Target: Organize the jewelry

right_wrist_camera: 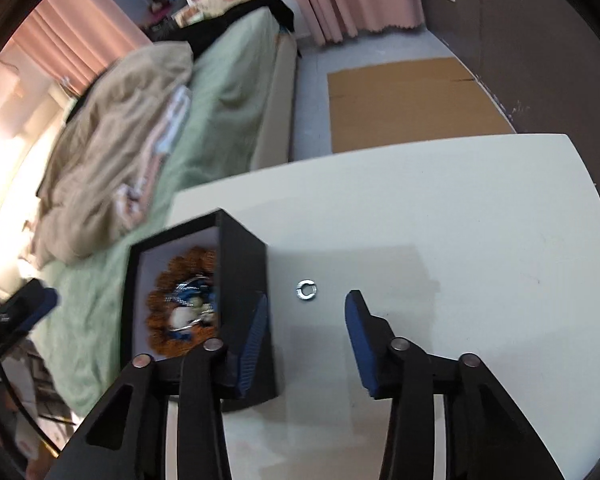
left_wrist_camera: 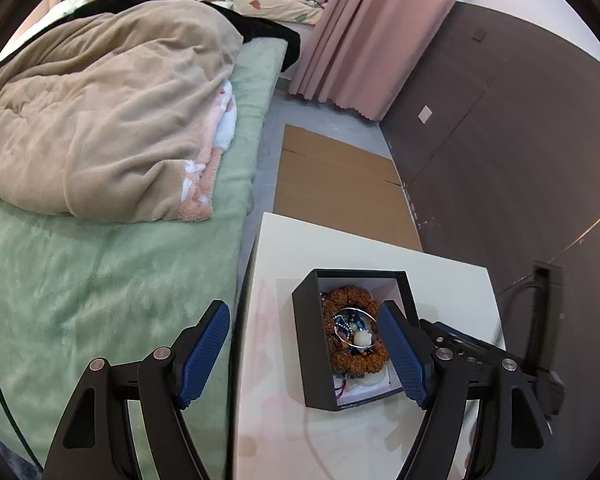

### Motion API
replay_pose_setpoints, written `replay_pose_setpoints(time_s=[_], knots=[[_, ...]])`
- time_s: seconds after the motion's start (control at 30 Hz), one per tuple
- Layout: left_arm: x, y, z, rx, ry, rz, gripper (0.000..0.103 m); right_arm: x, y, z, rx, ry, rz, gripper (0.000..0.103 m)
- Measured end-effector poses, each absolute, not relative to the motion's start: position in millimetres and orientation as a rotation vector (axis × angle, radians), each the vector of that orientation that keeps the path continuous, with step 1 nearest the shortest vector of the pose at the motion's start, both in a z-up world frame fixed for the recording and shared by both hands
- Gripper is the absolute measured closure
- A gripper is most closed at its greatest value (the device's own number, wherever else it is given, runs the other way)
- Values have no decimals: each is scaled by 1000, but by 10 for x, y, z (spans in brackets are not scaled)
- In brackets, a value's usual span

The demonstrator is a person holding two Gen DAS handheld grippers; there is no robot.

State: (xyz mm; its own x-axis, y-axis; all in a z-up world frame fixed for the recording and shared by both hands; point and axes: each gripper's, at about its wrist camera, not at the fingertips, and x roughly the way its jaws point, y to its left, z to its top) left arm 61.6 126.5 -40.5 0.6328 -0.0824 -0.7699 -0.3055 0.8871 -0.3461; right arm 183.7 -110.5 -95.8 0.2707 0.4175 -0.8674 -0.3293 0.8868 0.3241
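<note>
A black open box [left_wrist_camera: 314, 344] sits on the white table [left_wrist_camera: 284, 248]. It holds a brown beaded bracelet [left_wrist_camera: 342, 296], blue beads, a thin silver bangle and a small white charm [left_wrist_camera: 363, 338]. My left gripper [left_wrist_camera: 304, 356] is open and empty, above the box's left side. In the right wrist view the same box [right_wrist_camera: 242, 264] stands at left, and a small silver open ring [right_wrist_camera: 307, 290] lies on the table [right_wrist_camera: 460, 220] just ahead of my open, empty right gripper [right_wrist_camera: 306, 340]. The right gripper also shows at the box's right in the left wrist view [left_wrist_camera: 480, 354].
A bed with a green cover [left_wrist_camera: 100, 280] and a beige blanket [left_wrist_camera: 100, 120] runs along the table's left. Flat cardboard [left_wrist_camera: 340, 184] lies on the floor beyond the table. A dark wall [left_wrist_camera: 520, 160] and pink curtains [left_wrist_camera: 380, 32] stand behind.
</note>
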Motion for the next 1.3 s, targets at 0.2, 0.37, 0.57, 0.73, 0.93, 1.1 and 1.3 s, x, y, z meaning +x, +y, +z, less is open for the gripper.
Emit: replay_pose_setpoints(time_s=[0.2,0.37,0.57,0.73,0.93,1.1,1.3], knots=[[672,1304,-418,-481,886,137,26,1877,-987,-1083,5,1221,495,69],[750,1354,-431,-512,883,131,26,1917,-963,-1108,-14,1221,487,73],[799,1382,-444,-526,884,128,26,1955,-916,-1120,-15,1245,505,83],[843,1395,-474,-542,892,129,26,1938,-837,-1128,0,1254,542,96],[859,1360,-470,-531,897,118,26,1802,-641,-1018,-147,1229,569,97],[852,1361,-469,-533,898,117,26,1830,-723,-980,-129,1231,553,83],[842,1371,-468,-542,897,113,26,1940,-871,-1092,-108,1256,508,83]])
